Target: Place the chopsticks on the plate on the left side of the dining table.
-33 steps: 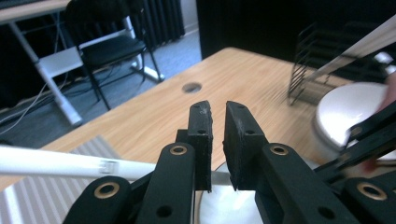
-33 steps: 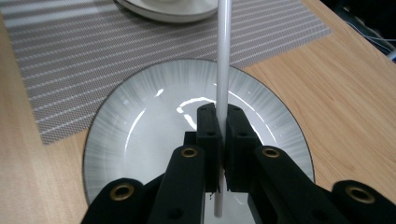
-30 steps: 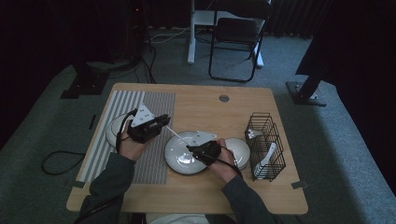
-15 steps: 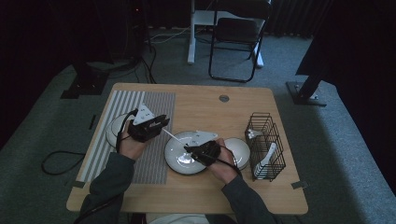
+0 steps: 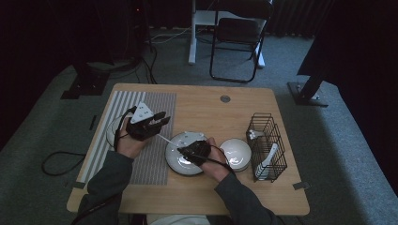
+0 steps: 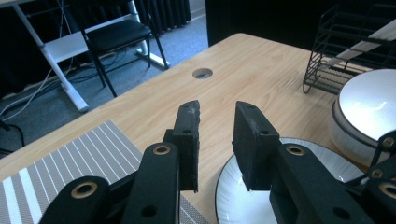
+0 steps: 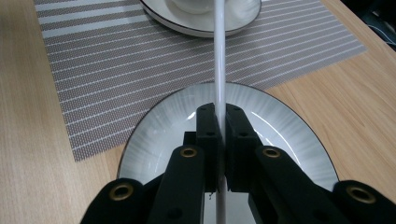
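Between the pads of the right tool (image 7: 218,140), a thin white rod-shaped utensil handle (image 7: 219,56) is pinched; the jaws are pressed together on it with no gap visible. In the right gripper view the handle runs straight toward 12 o'clock, passing above a white plate with a dark rim (image 7: 299,135) and ending near a second plate carrying a white cup (image 7: 205,9) on the striped placemat (image 7: 116,70). In the high view the same handle (image 5: 165,139) is a pale line extending from the right tool (image 5: 180,151) toward 10 o'clock, its far end near the left tool (image 5: 159,121). What kind of utensil it is cannot be determined.

The left tool (image 6: 215,135) stands partly spread; its jaws have just been opening, and nothing lies between them. It hovers at the 9 o'clock edge of the dark-rimmed plate (image 5: 172,164), above the placemat (image 5: 155,168). At 9 o'clock of the left hand (image 5: 127,144) sits the plate with the cup (image 5: 110,133).

At 3 o'clock of the central plate, just beside it, stands an overturned white bowl (image 5: 236,153). Farther toward 3 o'clock, a black wire basket (image 5: 267,145) holds white spoons (image 5: 268,157). All items rest on a wooden desk (image 5: 211,112) with a round cable hole (image 5: 225,99) near its 12 o'clock edge. Beyond the desk, a black folding chair (image 5: 239,33) stands on the grey carpet.
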Tool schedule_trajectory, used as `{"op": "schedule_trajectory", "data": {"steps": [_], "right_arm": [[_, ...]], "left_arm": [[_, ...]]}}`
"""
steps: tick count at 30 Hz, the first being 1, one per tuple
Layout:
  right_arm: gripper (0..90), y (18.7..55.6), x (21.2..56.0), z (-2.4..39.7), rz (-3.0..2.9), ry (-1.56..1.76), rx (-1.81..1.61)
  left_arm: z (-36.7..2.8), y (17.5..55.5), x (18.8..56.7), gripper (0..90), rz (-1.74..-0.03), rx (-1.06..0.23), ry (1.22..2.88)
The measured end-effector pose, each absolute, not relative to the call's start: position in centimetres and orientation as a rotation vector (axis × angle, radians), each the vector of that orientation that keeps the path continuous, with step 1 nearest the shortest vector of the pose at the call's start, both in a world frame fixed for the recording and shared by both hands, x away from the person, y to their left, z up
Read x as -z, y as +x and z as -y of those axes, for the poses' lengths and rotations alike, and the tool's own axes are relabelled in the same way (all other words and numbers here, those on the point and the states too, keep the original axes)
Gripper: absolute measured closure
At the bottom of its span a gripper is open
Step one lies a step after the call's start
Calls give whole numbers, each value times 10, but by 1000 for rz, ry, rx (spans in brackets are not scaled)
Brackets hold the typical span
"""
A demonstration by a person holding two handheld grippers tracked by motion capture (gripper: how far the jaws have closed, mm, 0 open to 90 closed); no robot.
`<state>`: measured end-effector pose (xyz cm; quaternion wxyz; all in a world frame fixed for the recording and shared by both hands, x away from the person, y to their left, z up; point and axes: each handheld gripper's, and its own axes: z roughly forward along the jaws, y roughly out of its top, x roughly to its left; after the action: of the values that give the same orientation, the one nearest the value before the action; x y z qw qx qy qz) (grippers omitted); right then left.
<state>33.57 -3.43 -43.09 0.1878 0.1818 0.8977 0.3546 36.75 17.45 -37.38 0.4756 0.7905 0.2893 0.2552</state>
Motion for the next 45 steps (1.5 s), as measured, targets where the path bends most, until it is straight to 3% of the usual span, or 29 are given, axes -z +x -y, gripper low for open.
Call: {"op": "schedule_trajectory", "data": {"steps": [33, 45], "right_arm": [[857, 373, 458, -72, -2687, 230, -857], [842, 393, 479, -90, -2728, 236, -849]], "left_arm": [[-219, 362, 357, 692, -775, -657, 1861], [-226, 361, 356, 690, -793, -668, 1860]]}}
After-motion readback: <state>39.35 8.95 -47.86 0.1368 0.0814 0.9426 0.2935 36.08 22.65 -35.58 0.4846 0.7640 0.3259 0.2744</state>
